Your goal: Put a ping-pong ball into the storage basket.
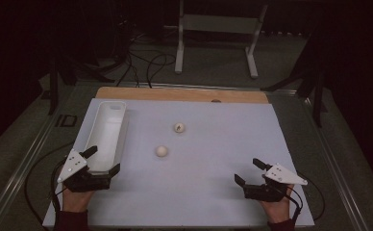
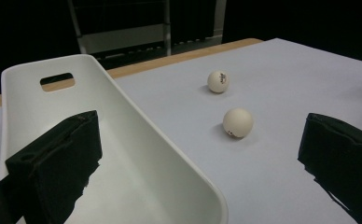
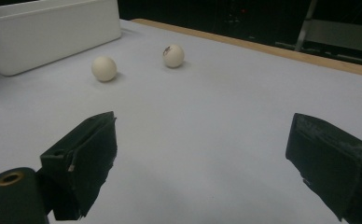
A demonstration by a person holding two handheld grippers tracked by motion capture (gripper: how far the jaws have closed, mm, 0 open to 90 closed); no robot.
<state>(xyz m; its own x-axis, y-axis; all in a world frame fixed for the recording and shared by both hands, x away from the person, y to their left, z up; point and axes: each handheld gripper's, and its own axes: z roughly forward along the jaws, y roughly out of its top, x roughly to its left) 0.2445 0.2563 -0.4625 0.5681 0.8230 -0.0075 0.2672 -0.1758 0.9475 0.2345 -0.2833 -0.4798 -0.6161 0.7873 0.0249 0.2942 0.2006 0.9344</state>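
Two small cream-white plastic balls lie on the pale lilac desk (image 1: 213, 187), a little above the middle of the high view and well apart from both grippers: the plain nearer ball (image 1: 161, 151) and, up and to its right, the printed ball (image 1: 179, 127) with a dark mark. The long white plastic bin (image 1: 108, 126) with a handle slot runs down the left part of that frame.

The left gripper (image 1: 100, 160) sits at the lower left with its jaws spread wide and nothing between them; one jaw stands over the bin's near end, the other outside its wall above the desk. The right gripper (image 1: 248, 170) sits at the lower right, jaws equally wide and holding nothing, hovering over bare desk.

The work in hand looks like gathering the balls into the bin, and the step is the first reach. The nearer ball is probably the better first target for the left gripper, since it lies just beside the bin's long wall. To do it well, bring the open jaws down level on both sides of the ball so it sits centred between the pads, then close gently: a round, light ball may roll or squirt out if one jaw touches first. Keep clear of the bin's rim on the way.
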